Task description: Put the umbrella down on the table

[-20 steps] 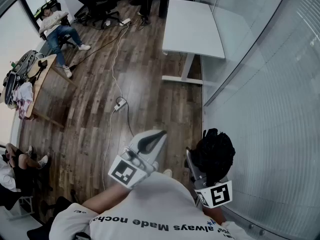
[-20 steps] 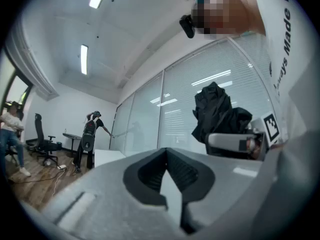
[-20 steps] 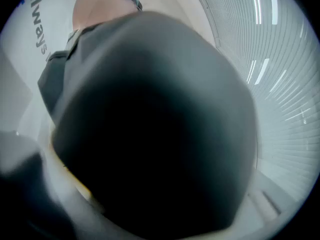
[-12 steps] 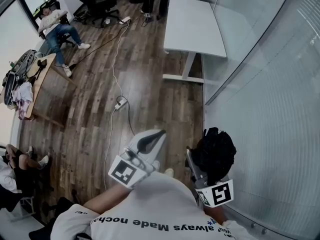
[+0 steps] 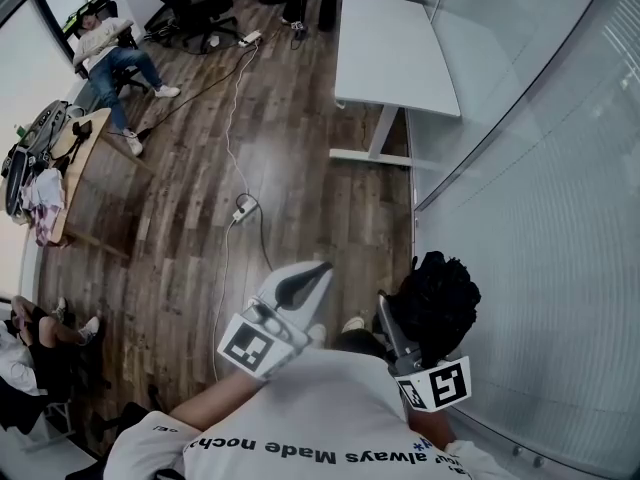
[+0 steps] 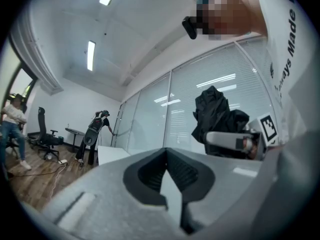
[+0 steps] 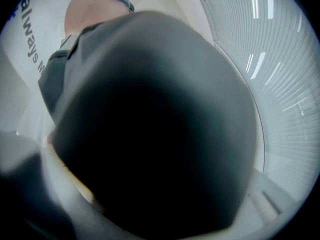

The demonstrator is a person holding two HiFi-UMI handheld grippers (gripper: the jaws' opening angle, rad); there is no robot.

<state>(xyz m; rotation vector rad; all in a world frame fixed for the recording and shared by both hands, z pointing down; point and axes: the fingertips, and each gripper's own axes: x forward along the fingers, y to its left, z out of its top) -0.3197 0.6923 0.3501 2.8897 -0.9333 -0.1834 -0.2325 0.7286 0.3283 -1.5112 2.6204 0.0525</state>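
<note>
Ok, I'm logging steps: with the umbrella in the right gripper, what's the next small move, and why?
Probably carry the black umbrella forward toward the white table: the right gripper holds it over wood floor, well short of the tabletop, with nothing beneath to set it on.

One umbrella (image 5: 437,300), two hand-held grippers (image 5: 312,271) (image 5: 386,320), one white table (image 5: 395,53).

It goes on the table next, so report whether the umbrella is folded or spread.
Folded. The umbrella is a bunched black bundle held in the right gripper, clear of the floor; no spread canopy shows.
</note>
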